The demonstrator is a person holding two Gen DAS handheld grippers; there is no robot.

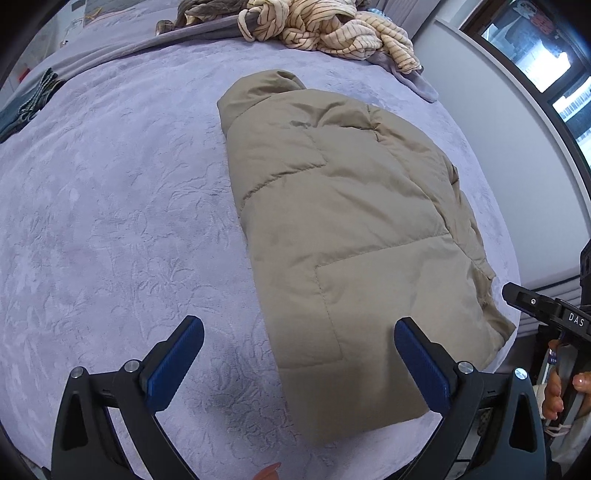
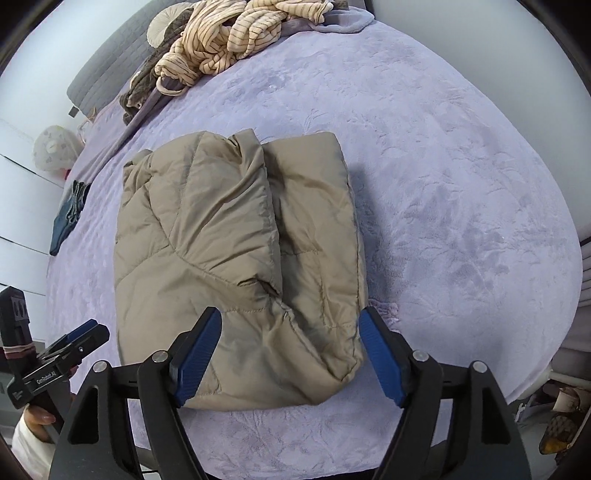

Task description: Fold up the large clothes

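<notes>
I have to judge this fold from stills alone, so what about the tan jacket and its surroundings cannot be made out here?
- tan jacket: zipper, sleeves and underside hidden inside its own folds, both views.
- striped garment: top cut off by the frame edge, left wrist view.
- dark folded clothing: too small and edge-distorted to identify, right wrist view.
- left gripper and right gripper: both open, empty.
</notes>
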